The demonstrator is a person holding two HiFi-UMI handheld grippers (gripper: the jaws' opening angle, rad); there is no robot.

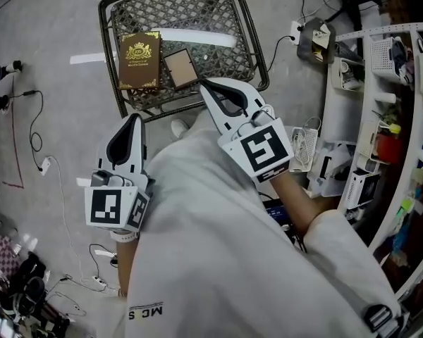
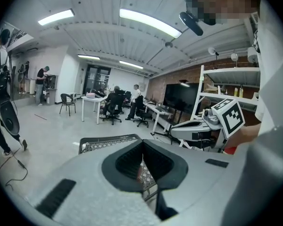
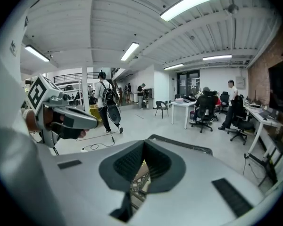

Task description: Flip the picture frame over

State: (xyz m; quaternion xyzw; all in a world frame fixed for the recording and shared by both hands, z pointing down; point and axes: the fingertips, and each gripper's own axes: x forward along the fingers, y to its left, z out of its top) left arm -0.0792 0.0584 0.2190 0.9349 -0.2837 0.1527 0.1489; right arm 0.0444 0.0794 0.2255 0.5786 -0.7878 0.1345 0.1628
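A small picture frame (image 1: 180, 67) with a brown border and tan middle lies flat on a dark metal mesh table (image 1: 229, 20). Left of it lies a brown book (image 1: 139, 60) with a gold crest. My right gripper (image 1: 203, 83) is shut, with nothing in it, its tip just off the frame's near right corner. My left gripper (image 1: 135, 117) is shut and holds nothing, nearer to me, off the table's front left edge. In the left gripper view the closed jaws of the left gripper (image 2: 142, 145) point over the mesh table (image 2: 104, 142). In the right gripper view the right gripper (image 3: 144, 145) shows the same.
Cables and a power strip (image 1: 45, 165) lie on the grey floor at left. A white shelf unit (image 1: 381, 104) crowded with small items stands at right. Desks, office chairs and several people (image 2: 115, 102) are far off in the room.
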